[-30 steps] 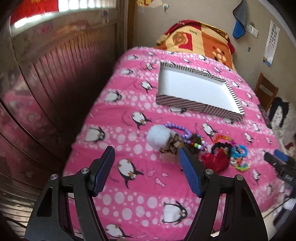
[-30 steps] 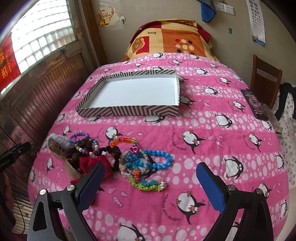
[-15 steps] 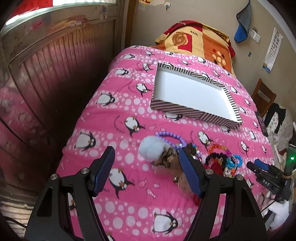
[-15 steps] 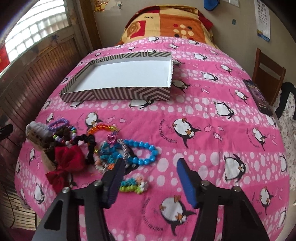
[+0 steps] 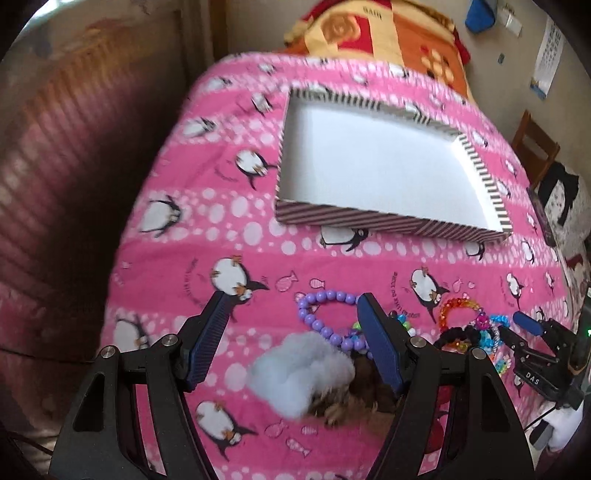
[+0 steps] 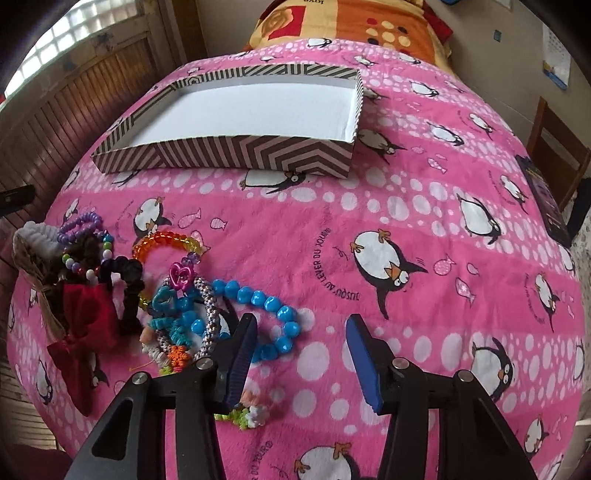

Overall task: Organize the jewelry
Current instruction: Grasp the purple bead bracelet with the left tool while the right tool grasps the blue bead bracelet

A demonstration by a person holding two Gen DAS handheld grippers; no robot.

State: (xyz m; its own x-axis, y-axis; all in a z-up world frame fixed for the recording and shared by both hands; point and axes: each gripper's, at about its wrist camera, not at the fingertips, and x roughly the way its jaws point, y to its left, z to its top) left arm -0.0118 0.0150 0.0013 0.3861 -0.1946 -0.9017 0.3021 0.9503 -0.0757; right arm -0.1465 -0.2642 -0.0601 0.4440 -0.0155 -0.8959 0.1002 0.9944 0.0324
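A jumble of jewelry lies on the pink penguin blanket in front of a shallow striped box (image 5: 388, 221) (image 6: 240, 155) with a bare white floor. My left gripper (image 5: 292, 297) is open over the purple bead bracelet (image 5: 325, 314) and a white fluffy scrunchie (image 5: 299, 373), gripping neither. My right gripper (image 6: 302, 318) hangs low over the right end of the blue bead bracelet (image 6: 266, 306). Its jaws are closing, some beads lie between them, and the pads are not pressing. A red bow (image 6: 85, 317), a black scrunchie (image 6: 125, 273) and a rainbow bracelet (image 6: 166, 238) lie to the left.
A folded orange and red quilt (image 6: 351, 26) lies at the head of the bed. A wooden chair (image 6: 554, 147) stands past the right edge, by a dark flat object (image 6: 543, 195) on the blanket. Wood panelling (image 5: 55, 147) runs along the left side.
Both grippers have come down closer to the jewelry. The left one shifted right over the purple bracelet and white scrunchie. The right gripper's jaws narrowed from wide open.
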